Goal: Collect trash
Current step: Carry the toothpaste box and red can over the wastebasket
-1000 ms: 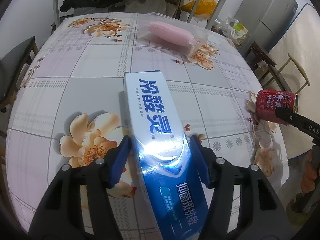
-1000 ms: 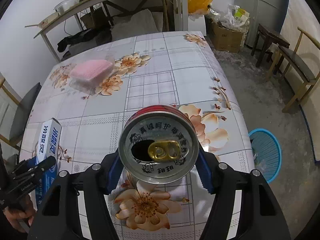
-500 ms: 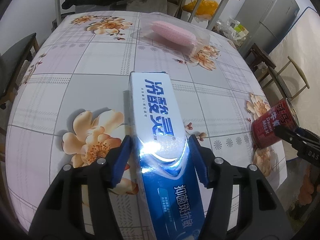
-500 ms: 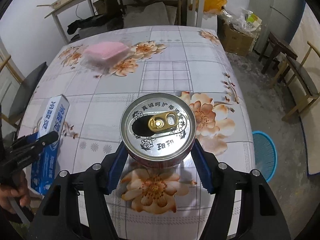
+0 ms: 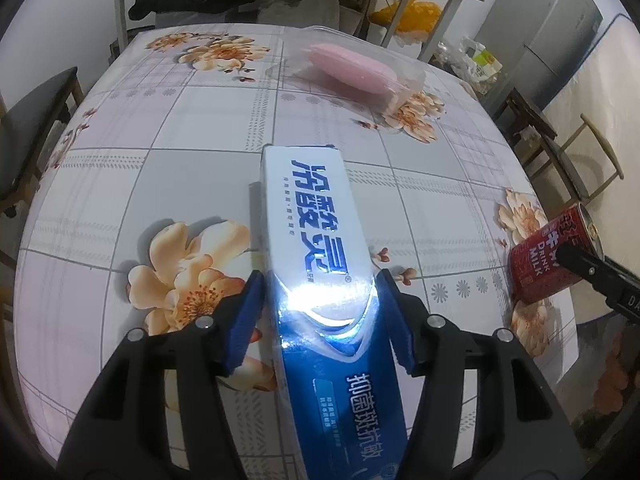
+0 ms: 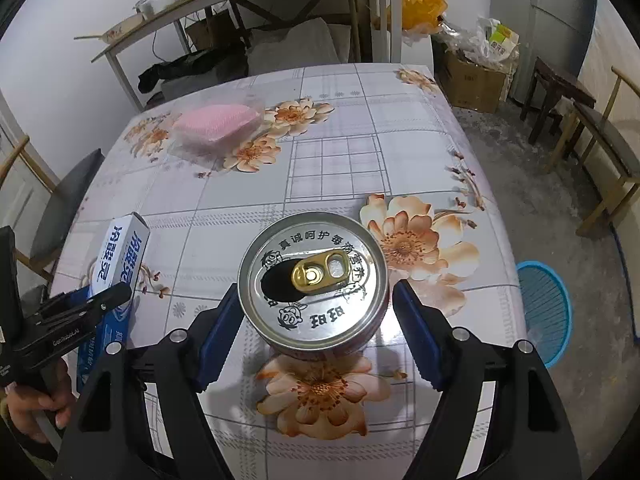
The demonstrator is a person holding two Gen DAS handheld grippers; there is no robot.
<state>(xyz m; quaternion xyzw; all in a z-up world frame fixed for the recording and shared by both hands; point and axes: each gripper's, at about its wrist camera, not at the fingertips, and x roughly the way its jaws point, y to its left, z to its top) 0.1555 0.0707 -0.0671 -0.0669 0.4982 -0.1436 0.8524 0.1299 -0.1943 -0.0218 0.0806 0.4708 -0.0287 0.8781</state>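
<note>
Can now stands on tabletop; R tongs have just been opening off it.

Since 1 s ago the red milk can went from tilted and lifted to upright on the floral tabletop, near its front edge. R tongs: jaws spread, a gap shows at each side of the can, pads not pressing; can sits between them. L tongs: approx. half-wide, straddling the blue/white toothpaste box, which lies flat on the tabletop; R pad close to the box edge, L pad shows a slim gap; firm grip cannot be told. Pink item in clear plastic pack lies at the far side, well apart. Blue basket is on the floor beside the tabletop.
</note>
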